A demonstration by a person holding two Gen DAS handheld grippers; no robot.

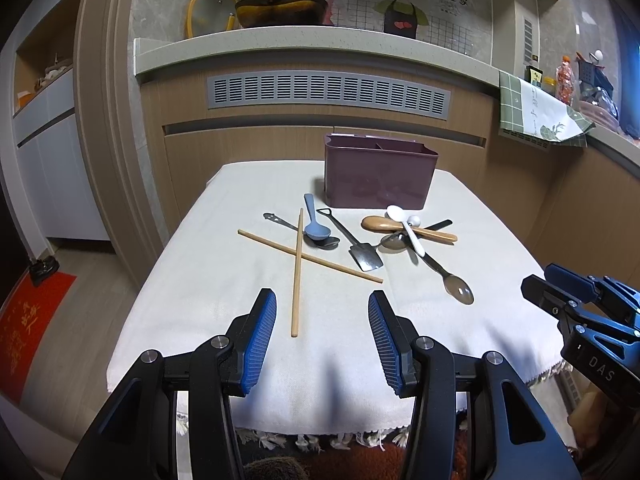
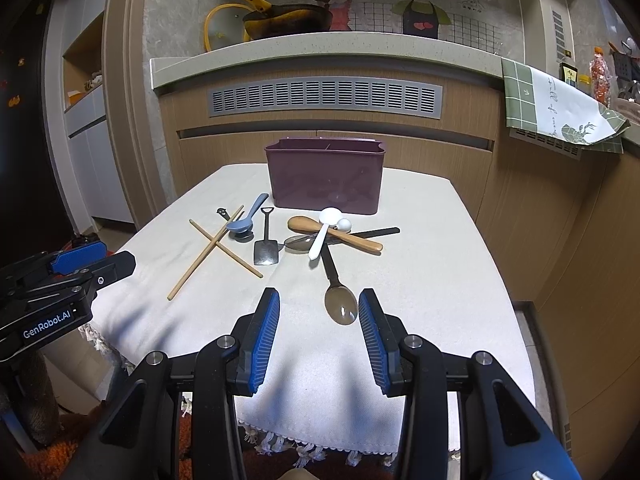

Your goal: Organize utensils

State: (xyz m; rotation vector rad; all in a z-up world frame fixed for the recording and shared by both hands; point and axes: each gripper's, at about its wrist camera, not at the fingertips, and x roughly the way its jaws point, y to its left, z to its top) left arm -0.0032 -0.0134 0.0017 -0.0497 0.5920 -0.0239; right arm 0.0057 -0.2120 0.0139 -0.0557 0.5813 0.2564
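Observation:
A maroon utensil holder (image 1: 380,176) (image 2: 325,176) stands at the far side of the white-clothed table (image 1: 224,280) (image 2: 420,300). In front of it lie two crossed wooden chopsticks (image 1: 298,264) (image 2: 208,248), a blue spoon (image 1: 314,220) (image 2: 244,220), a black shovel-shaped spoon (image 1: 360,252) (image 2: 265,250), a wooden spoon (image 1: 400,228) (image 2: 332,234), a white spoon (image 1: 408,228) (image 2: 322,236) and a dark metal spoon (image 1: 452,280) (image 2: 338,296). My left gripper (image 1: 322,312) is open, above the near chopstick end. My right gripper (image 2: 319,312) is open, its right finger beside the metal spoon's bowl.
A wooden cabinet with a grey vent (image 1: 328,90) (image 2: 326,96) stands behind the table. A counter above holds a dark pan with a yellow handle (image 1: 280,8) (image 2: 284,20). A green checked cloth (image 1: 536,112) (image 2: 556,108) hangs at the right. A red mat (image 1: 28,328) lies on the floor at left.

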